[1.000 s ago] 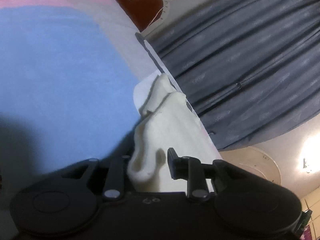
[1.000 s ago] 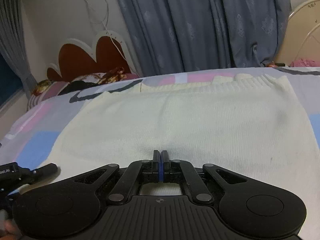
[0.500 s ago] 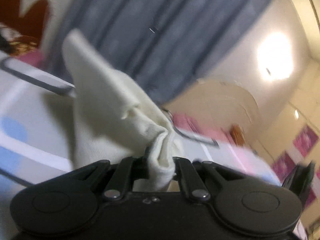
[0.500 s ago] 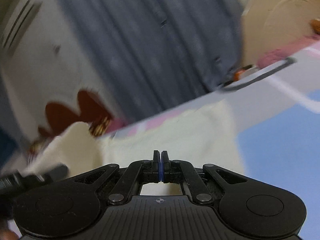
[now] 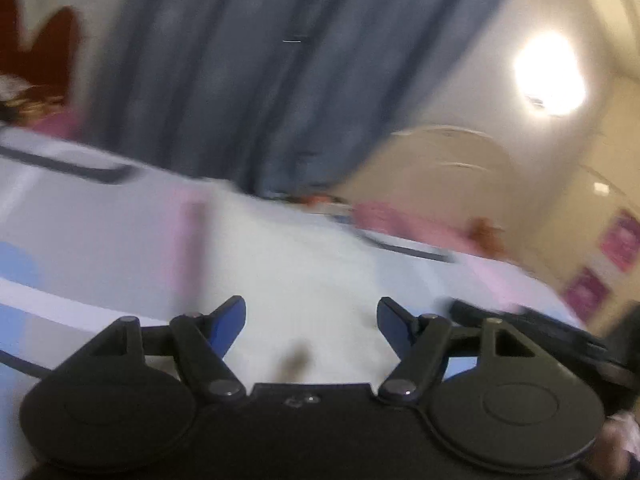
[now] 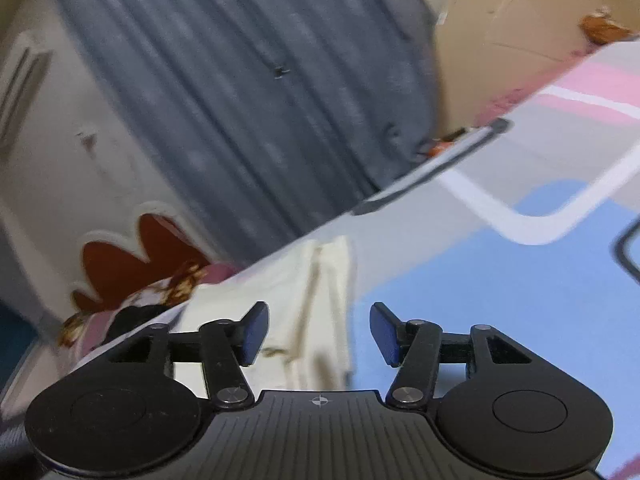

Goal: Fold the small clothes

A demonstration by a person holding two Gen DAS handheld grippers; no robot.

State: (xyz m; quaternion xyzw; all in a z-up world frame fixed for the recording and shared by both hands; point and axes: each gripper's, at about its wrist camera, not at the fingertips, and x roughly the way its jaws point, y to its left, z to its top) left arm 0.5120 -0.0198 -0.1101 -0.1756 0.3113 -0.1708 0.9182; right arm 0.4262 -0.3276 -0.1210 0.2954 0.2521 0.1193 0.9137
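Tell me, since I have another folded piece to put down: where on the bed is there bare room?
Bare blue sheet lies right of the cream garment, out to the white stripe. Left of the garment, toward the pillows, it is crowded.

My two wrist cameras, both low over the bed

My left camera looks forward between my left gripper fingers, level and close above the cream garment, facing the grey curtain and a lit wall lamp; its picture is blurred. My right camera looks past my right gripper, rolled so the bedsheet slopes up to the right, near the garment's edge. Both views share garment, sheet, curtain and red headboard.
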